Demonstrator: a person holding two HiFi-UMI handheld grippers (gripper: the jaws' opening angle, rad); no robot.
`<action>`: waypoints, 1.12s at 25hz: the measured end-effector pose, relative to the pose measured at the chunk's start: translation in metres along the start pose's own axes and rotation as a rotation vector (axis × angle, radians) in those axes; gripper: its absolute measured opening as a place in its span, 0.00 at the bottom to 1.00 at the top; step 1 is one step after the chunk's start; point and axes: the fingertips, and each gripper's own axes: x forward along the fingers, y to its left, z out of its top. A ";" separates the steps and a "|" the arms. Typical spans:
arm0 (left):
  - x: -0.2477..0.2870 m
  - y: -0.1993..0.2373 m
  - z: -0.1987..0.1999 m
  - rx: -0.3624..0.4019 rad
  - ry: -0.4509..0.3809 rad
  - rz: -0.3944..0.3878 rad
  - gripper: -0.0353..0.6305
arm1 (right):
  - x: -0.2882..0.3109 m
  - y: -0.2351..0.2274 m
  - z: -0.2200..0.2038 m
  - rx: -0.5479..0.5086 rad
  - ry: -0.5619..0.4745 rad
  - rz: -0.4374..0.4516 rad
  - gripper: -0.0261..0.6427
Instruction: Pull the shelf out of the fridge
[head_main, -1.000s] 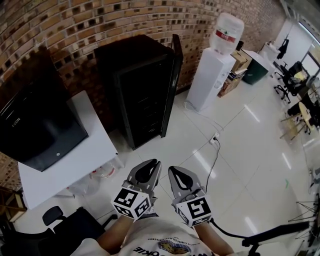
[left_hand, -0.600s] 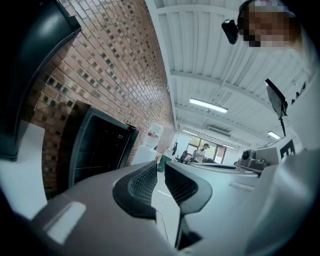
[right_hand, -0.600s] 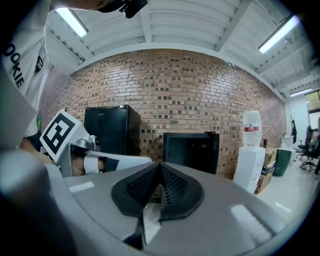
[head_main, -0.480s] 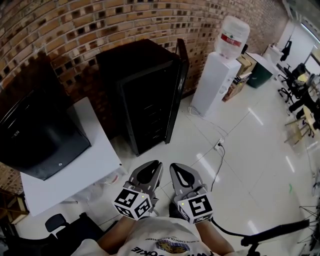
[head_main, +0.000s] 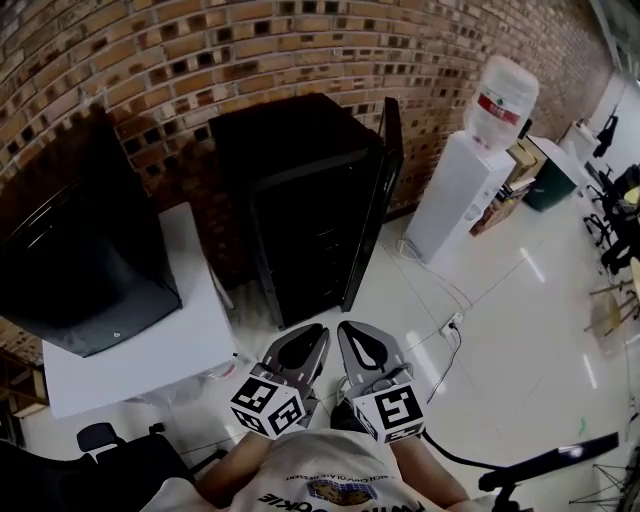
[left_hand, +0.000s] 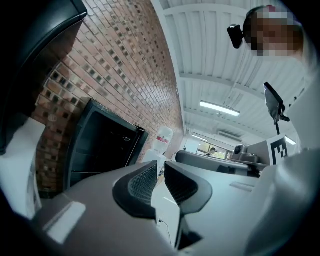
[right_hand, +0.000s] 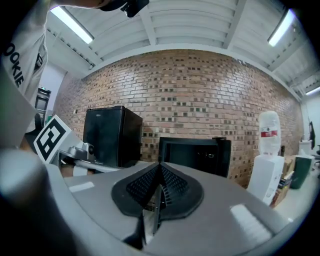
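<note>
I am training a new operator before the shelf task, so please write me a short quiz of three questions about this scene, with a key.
1. True or false: the door of the black fridge is closed.
2. In the head view, what stands to the right of the fridge? A) a white water dispenser B) a ladder C) a sofa
3. Is the left gripper or the right gripper touching the fridge?
Key: 1. False; the door stands open. 2. A. 3. Neither; both are apart from it, close to the person's body.
</note>
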 end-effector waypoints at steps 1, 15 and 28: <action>0.009 0.005 0.003 -0.017 -0.014 0.013 0.09 | 0.007 -0.007 0.004 -0.006 -0.005 0.017 0.05; 0.131 0.095 -0.004 -0.330 -0.197 0.154 0.17 | 0.088 -0.114 -0.008 -0.063 0.040 0.184 0.05; 0.182 0.252 -0.071 -0.602 -0.467 0.365 0.23 | 0.156 -0.139 -0.024 -0.091 0.058 0.313 0.05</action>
